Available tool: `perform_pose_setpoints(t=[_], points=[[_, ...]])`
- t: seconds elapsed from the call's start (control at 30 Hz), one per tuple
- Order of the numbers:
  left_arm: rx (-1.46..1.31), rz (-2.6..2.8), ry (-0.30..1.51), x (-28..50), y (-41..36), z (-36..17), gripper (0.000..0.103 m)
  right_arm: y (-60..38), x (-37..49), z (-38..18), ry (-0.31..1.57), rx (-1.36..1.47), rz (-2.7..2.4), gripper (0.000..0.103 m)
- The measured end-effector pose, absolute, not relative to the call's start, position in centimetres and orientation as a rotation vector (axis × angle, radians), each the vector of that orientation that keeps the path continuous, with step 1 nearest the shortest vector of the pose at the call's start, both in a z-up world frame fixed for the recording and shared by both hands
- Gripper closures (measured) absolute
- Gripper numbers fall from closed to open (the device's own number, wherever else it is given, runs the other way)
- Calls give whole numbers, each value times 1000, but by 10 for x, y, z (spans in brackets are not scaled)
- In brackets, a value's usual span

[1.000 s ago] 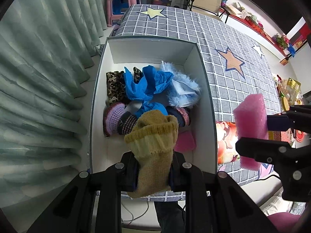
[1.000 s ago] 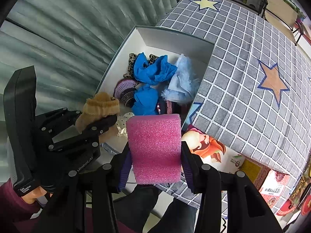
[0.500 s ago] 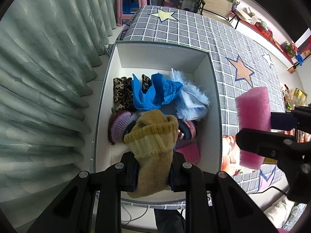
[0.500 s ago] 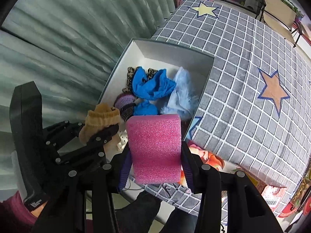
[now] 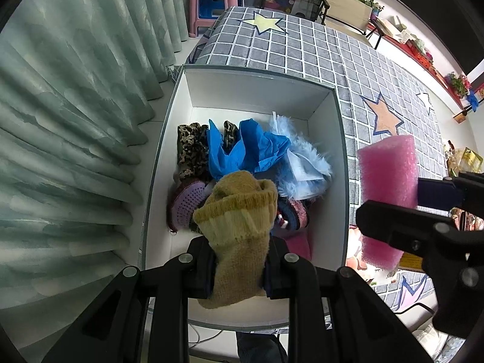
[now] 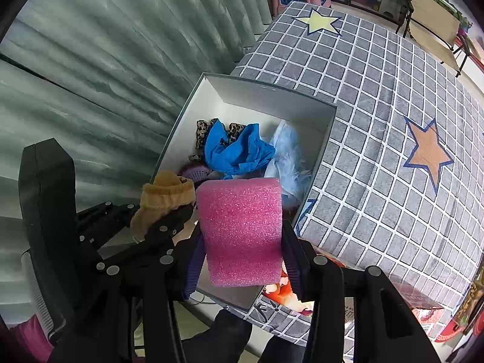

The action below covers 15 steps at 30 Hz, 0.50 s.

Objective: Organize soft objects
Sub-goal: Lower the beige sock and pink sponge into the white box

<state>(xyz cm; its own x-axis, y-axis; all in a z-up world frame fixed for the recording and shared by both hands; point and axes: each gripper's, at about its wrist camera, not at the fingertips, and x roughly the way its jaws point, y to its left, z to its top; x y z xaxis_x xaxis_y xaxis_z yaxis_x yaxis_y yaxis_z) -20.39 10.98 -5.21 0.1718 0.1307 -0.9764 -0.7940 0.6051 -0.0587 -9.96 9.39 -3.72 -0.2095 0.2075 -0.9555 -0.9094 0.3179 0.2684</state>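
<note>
Left gripper clamps a tan sock above the near end of the box; right gripper squeezes a pink foam block over the box's right rim. Bare floor shows at the box's far end and along its left wall. Blue cloth, a fluffy pale-blue piece, leopard fabric and a purple knit crowd the middle. Curtains hang close on the left; the checked cover lies right. The sock hides things beneath it.
</note>
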Motion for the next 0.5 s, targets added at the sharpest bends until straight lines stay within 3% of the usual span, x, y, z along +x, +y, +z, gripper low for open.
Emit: perform_pose_setpoints(t=[0.5], points=[[-686, 724, 1242, -201, 113, -57, 77, 95, -94, -43, 1415, -708, 1178, 54]])
